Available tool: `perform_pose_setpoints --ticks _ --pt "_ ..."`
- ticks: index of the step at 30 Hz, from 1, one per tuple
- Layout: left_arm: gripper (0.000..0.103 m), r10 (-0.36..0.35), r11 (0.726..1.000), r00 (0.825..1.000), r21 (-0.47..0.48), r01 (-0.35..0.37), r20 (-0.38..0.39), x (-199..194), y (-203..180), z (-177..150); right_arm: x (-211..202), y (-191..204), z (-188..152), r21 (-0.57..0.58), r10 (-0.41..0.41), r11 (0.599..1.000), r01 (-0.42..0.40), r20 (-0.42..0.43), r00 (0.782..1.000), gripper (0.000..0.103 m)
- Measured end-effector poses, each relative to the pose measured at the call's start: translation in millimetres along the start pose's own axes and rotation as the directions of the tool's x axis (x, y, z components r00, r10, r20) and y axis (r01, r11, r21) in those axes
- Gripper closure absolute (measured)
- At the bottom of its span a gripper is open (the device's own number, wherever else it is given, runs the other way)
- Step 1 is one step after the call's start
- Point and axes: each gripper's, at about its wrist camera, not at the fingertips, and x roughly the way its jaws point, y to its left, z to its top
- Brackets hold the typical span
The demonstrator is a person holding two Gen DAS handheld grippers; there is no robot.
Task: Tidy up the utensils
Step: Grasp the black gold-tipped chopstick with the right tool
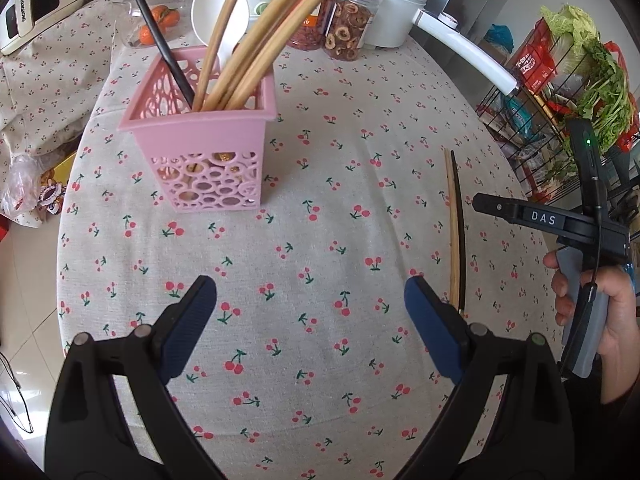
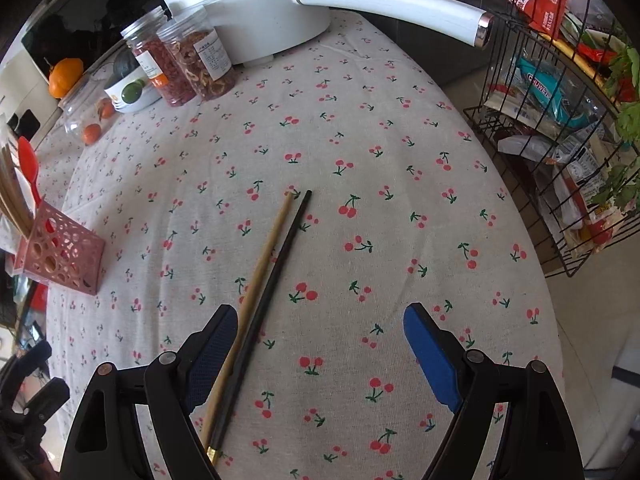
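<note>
A pink perforated holder (image 1: 208, 148) stands on the cherry-print tablecloth, holding several wooden chopsticks (image 1: 244, 60), a black chopstick (image 1: 160, 40) and a white spoon (image 1: 224, 12). In the right wrist view the holder (image 2: 60, 256) sits at far left with a red spoon (image 2: 30, 168) in it. A wooden chopstick (image 2: 262, 276) and a black chopstick (image 2: 276, 280) lie side by side on the cloth; they also show in the left wrist view (image 1: 456, 232). My left gripper (image 1: 310, 304) is open and empty, short of the holder. My right gripper (image 2: 320, 332) is open, its left finger (image 2: 212, 348) beside the chopsticks.
A white electric pot (image 2: 256, 16) with a long handle (image 2: 392, 4), two jars of dried food (image 2: 188, 64), a bowl and oranges (image 2: 96, 124) stand at the table's back. A wire rack (image 2: 560, 128) with packets and greens stands off the right edge.
</note>
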Motion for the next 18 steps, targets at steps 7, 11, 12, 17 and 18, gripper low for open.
perform_pose_setpoints --ticks 7,11,12,17,18 --pt "0.008 -0.001 1.0 1.0 -0.018 0.001 -0.001 -0.2 4.0 0.7 20.9 3.5 5.3 -0.007 -0.049 0.999 0.048 -0.037 0.998 0.017" --pt "0.008 -0.004 1.0 1.0 -0.017 0.004 0.001 -1.9 4.9 0.2 23.5 11.7 6.0 -0.044 -0.083 0.996 0.082 -0.026 0.996 0.017" --pt "0.008 -0.004 1.0 1.0 -0.015 0.004 0.002 -2.2 5.1 -0.1 24.2 14.0 5.4 -0.057 -0.098 0.994 0.096 -0.02 0.995 0.017" --pt "0.008 -0.009 1.0 1.0 0.003 0.009 0.002 -3.8 -0.6 -3.2 25.4 26.2 5.6 -0.101 -0.104 0.989 0.105 0.017 0.994 0.036" --pt "0.008 -0.011 1.0 1.0 0.013 0.011 0.002 -4.2 -3.1 -4.2 24.0 28.5 5.9 -0.116 -0.095 0.989 0.096 0.022 0.995 0.043"
